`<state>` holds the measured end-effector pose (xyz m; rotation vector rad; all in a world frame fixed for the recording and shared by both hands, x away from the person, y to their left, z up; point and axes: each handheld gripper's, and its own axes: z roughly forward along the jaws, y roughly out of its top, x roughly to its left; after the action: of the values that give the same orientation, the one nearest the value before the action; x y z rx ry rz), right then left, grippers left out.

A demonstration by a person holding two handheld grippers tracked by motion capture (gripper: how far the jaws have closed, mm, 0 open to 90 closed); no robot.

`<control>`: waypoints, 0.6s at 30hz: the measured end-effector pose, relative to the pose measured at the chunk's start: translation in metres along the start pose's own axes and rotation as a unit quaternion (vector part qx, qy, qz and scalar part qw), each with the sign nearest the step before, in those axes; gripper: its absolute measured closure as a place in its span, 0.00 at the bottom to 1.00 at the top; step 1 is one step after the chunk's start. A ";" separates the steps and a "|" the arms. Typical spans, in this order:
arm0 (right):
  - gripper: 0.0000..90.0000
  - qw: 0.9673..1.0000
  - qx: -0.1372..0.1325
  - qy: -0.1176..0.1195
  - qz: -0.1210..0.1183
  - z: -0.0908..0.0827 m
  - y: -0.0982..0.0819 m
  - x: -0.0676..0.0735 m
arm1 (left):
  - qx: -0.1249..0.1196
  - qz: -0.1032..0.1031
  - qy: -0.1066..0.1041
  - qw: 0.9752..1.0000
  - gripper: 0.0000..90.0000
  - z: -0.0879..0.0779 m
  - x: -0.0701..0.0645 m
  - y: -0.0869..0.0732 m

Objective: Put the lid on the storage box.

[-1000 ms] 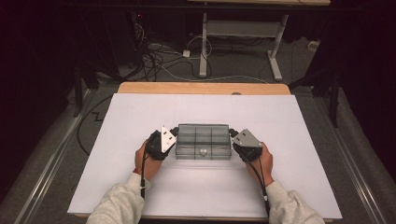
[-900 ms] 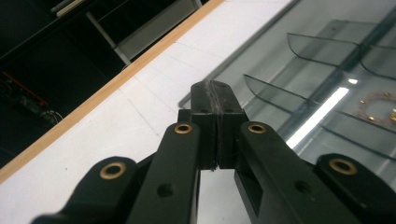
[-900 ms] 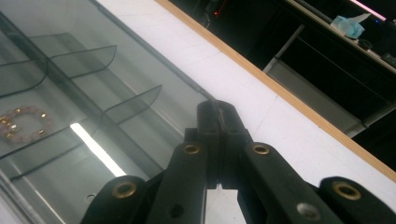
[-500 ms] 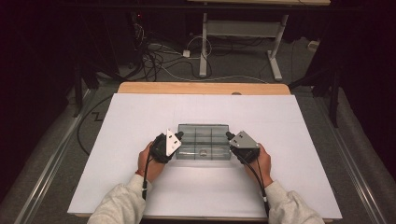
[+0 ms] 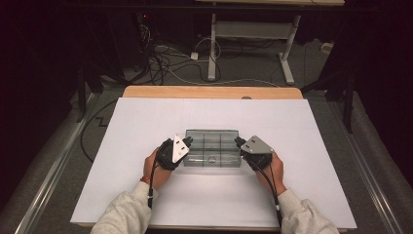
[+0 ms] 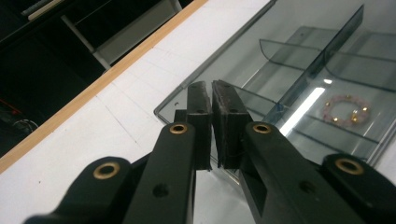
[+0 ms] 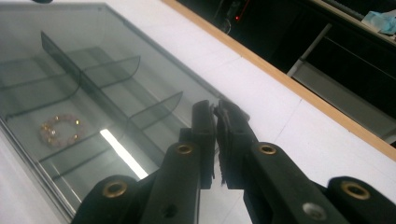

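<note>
Dark floor with loose cables (image 5: 165, 63) and a desk frame (image 5: 248, 34) lies beyond the far edge of the bench (image 5: 146, 122), whose white top leaves open room toward the far, left and right edges. A clear plastic box (image 5: 212, 147) with dividers sits nearer the near edge, about midway between the left and right edges. A small bead bracelet (image 6: 346, 109) lies in one of its compartments; seen from above it is only a faint ring. The left tool (image 5: 186, 142) sits at the box's left end and the right tool (image 5: 238, 142) at its right end, each with jaws nearly together, a thin gap between the pads. Whether either one pinches the box rim cannot be told, since the jaws hide the contact. Sleeves are cut off at the near edge.
</note>
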<state>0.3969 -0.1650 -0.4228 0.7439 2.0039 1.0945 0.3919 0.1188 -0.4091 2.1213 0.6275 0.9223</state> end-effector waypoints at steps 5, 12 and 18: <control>0.91 1.000 -0.020 0.003 0.014 -0.006 0.003 -0.008 | -0.010 -0.004 -0.003 1.000 0.88 -0.006 0.005 0.003; 0.81 0.999 -0.031 0.003 0.023 -0.011 0.004 -0.014 | -0.014 -0.006 -0.008 1.000 0.79 -0.008 0.009 0.004; 0.66 0.999 -0.038 0.006 0.023 -0.011 0.005 -0.014 | -0.009 0.000 -0.013 1.000 0.63 -0.007 0.008 0.005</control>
<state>0.3962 -0.1783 -0.4099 0.7490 1.9537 1.1974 0.3924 0.1239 -0.3990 2.1144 0.6031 0.8956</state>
